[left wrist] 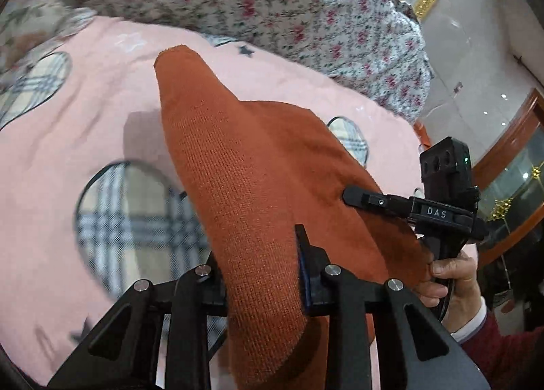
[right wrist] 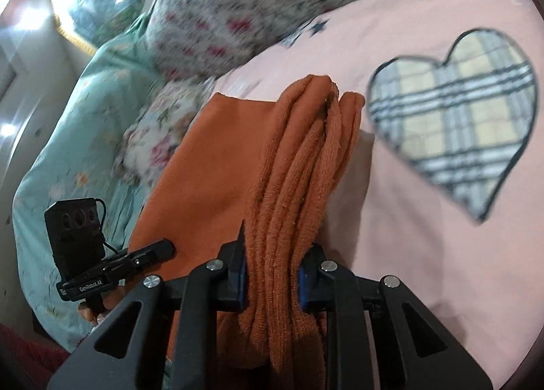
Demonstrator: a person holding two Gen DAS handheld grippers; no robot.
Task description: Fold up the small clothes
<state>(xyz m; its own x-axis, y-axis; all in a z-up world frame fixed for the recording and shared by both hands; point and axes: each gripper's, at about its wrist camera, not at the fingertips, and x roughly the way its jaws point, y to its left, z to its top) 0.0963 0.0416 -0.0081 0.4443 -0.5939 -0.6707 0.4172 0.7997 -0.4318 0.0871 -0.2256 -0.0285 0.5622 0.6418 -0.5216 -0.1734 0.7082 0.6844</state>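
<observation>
Left gripper pinching a thick fold of the orange knit garment, cloth bunched between both fingers; garment runs away from the jaws to a narrow far end lying on the pink bedsheet; right gripper visible at the right edge of the garment, fingers pressed together on the cloth there, person's hand on its handle below.

Right-wrist view: right gripper clamped on several stacked layers of the orange knit garment, folds running lengthwise between the blue pads; a flat part of the garment spreads to the left; left gripper at the near left edge of that flat part; plaid heart patch on the pink bedsheet to the right, apart from the garment; floral quilt at the far side; teal floral bedding far left.
</observation>
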